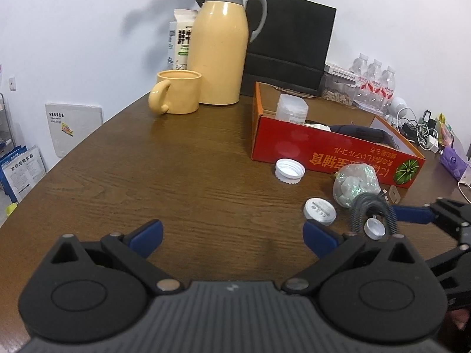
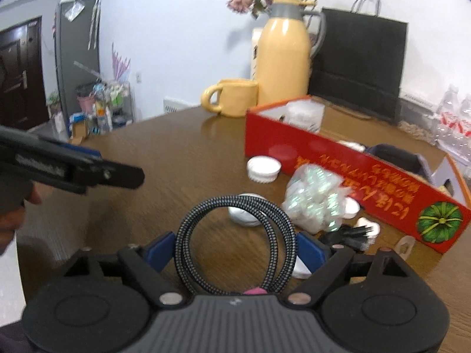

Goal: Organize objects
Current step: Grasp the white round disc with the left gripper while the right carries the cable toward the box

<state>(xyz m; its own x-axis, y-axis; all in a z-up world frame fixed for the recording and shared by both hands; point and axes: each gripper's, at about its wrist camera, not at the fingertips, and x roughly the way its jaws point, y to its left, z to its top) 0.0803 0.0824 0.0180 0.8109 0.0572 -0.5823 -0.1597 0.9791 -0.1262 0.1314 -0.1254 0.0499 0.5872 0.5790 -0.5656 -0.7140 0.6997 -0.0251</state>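
A coil of black-and-white braided cable (image 2: pixel 235 235) stands upright between the blue pads of my right gripper (image 2: pixel 235 248), which press on both its sides. In the left wrist view the same coil (image 1: pixel 357 216) shows at the right, with the right gripper (image 1: pixel 435 217) behind it. My left gripper (image 1: pixel 232 232) hovers open over bare wood, nothing between its fingers. The red cardboard box (image 1: pixel 323 153) lies beyond, holding a clear jar and dark cloth. In front of it lie a white ribbed cap (image 1: pixel 290 170), a crumpled plastic bag (image 1: pixel 354 186), a round white disc (image 1: pixel 320 212) and a small silver cap (image 1: pixel 375 229).
A yellow mug (image 1: pixel 176 92), a yellow thermos jug (image 1: pixel 219 47) and a black paper bag (image 1: pixel 288 44) stand at the back of the brown table (image 1: pixel 176 176). Water bottles (image 1: pixel 374 82) and tangled chargers crowd the far right. The table's left edge curves away.
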